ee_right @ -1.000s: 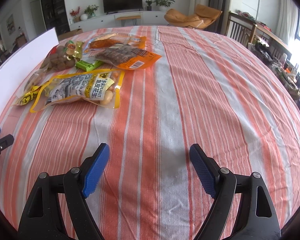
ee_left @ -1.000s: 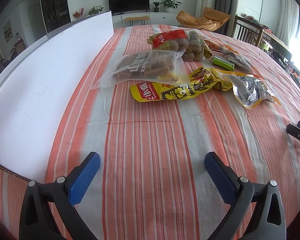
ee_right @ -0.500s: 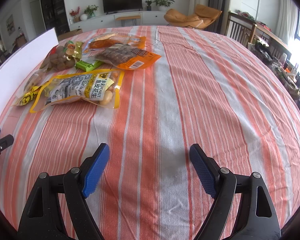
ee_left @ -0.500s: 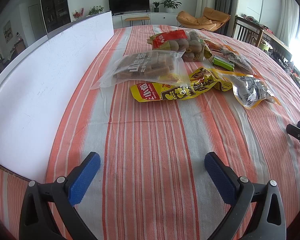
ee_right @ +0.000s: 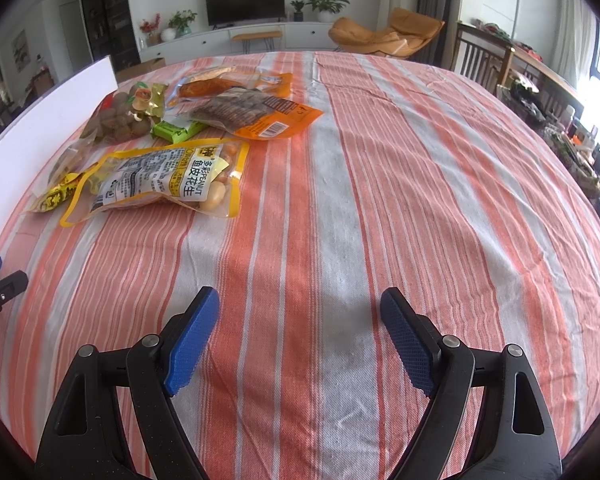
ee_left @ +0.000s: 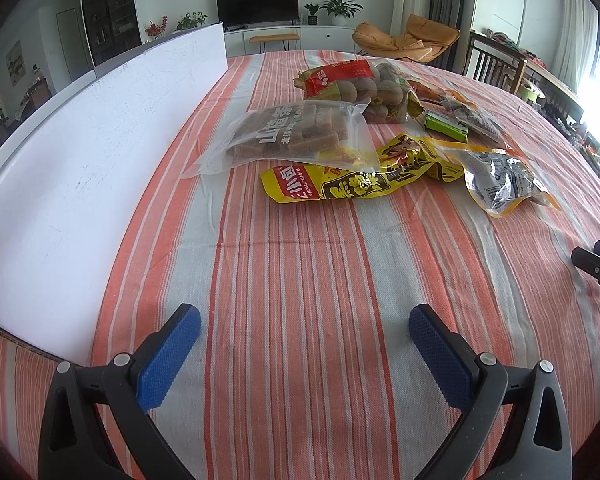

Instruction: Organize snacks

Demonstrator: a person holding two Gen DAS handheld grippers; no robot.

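Altogether seven snack packets [ee_left: 300, 140] — two hand-held grippers [ee_left: 305, 334], gaping.

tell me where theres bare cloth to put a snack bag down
Bare striped tablecloth lies right of the orange barcode bag, and near both open grippers, left and right. Crowded: the overlapping bags between the white board and peanut bag.

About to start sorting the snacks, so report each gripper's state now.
Left gripper: open, holding nothing, above the striped tablecloth.
Right gripper: open, holding nothing.
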